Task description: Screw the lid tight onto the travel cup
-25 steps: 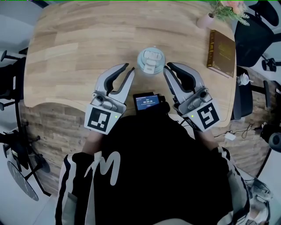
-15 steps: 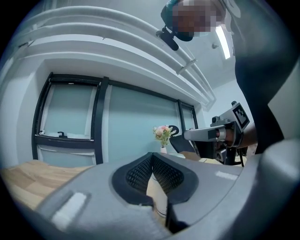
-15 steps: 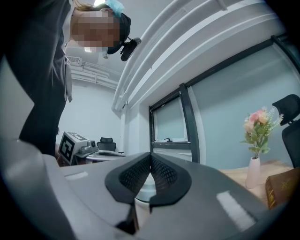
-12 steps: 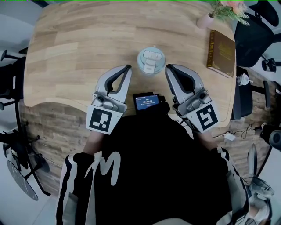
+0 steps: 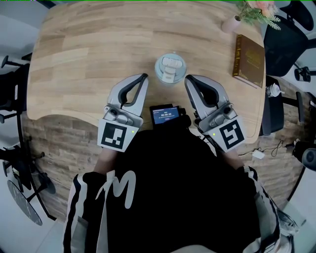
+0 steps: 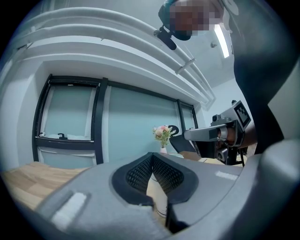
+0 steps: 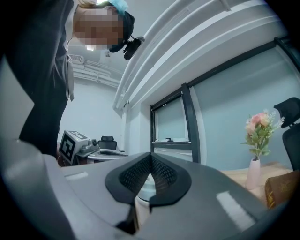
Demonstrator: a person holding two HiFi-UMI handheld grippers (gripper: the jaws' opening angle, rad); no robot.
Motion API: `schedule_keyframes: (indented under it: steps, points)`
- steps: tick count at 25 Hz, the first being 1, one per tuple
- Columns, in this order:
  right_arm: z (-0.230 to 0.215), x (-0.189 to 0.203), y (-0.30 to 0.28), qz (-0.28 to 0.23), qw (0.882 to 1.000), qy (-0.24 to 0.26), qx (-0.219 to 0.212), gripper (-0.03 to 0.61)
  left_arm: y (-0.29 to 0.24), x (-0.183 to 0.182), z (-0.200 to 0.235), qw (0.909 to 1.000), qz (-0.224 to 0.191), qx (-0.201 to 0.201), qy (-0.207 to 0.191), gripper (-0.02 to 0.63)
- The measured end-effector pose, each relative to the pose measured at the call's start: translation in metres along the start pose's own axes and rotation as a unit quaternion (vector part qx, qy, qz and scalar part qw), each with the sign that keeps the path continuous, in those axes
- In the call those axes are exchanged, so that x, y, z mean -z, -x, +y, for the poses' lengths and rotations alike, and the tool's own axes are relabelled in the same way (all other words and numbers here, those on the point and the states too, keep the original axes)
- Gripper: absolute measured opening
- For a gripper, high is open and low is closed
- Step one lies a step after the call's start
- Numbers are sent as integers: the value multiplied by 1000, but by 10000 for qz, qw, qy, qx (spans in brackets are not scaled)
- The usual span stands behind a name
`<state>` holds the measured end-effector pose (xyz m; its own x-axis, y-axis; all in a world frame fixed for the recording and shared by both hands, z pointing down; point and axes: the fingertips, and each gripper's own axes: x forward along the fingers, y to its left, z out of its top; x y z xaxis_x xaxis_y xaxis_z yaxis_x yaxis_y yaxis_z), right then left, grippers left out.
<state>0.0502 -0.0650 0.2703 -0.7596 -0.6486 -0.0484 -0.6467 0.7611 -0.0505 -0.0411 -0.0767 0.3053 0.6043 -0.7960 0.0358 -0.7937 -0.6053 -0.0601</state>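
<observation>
On the wooden table [image 5: 89,44], roughly at its middle, the travel cup [image 5: 170,69] stands upright with the lid [image 5: 170,63] sitting on top (how tightly it is screwed on cannot be told). The left gripper [image 5: 144,76] lies just beside the cup on its left and the right gripper [image 5: 187,78] just beside it on its right. Both point away from the person, with their tips close to the cup. Each gripper's own view shows its jaws pressed together with nothing between the ribbed pads. The pale cup shows only beyond them, through the gap below the tips. Between the two grippers, at the table's near edge, sits a small black device with a lit screen [image 5: 164,115]. A brown book [image 5: 249,59] lies well to the right, and a pink vase [image 5: 230,22] with flowers [image 5: 256,10] stands at the far right corner.
</observation>
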Motion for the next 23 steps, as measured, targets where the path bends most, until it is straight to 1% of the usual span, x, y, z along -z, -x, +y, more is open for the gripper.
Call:
schedule_keyframes:
  steps: [10, 16, 23]
  points:
    - [-3, -2, 2, -21, 10000, 13, 93, 0, 1, -3, 0, 10000, -52, -8, 15, 2]
    - [-1, -4, 2, -30, 9999, 64, 83, 0, 0, -5, 0, 9999, -91, -4, 101, 2]
    - [0, -6, 2, -62, 9999, 93, 103, 0, 3, -5, 1, 9999, -79, 20, 73, 2]
